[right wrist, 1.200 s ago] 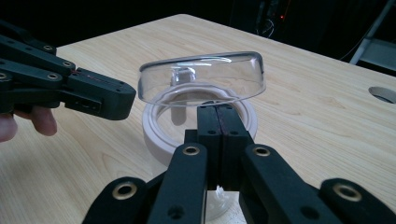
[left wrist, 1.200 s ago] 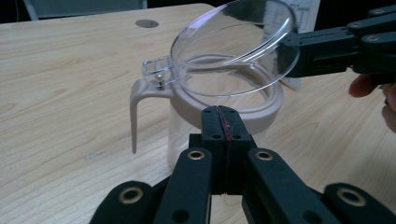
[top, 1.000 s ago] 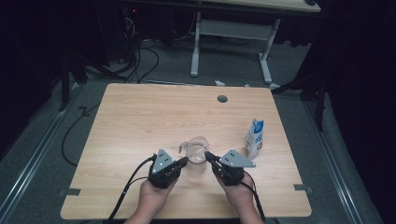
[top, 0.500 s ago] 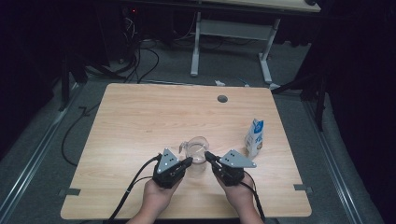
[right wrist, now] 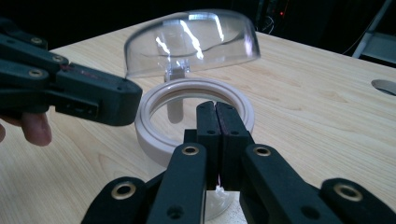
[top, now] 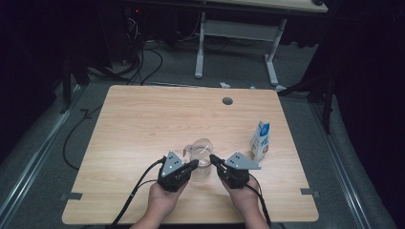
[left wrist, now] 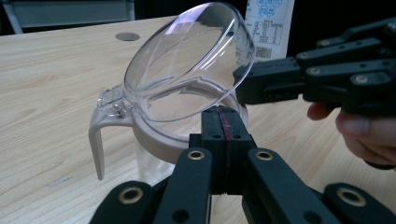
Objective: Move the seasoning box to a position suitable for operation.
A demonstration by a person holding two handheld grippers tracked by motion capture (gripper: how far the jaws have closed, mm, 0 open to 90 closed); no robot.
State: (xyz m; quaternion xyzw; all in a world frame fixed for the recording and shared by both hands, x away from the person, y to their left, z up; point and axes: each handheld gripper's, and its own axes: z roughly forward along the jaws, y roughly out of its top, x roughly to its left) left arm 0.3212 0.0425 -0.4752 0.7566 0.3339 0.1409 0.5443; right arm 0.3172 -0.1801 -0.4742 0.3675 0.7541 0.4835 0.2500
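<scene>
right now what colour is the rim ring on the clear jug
Pale beige rim ring on the clear plastic jug; right gripper view shows it best.

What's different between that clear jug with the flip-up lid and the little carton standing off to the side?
The jug is see-through plastic with a pale ring at its mouth; the carton is opaque, white and blue with print. The jug stands open, its domed lid tipped up, while the carton looks closed. The jug sits between the two hand-held grippers; the carton stands apart, near the table's right edge. Both stand upright on the table.
</scene>
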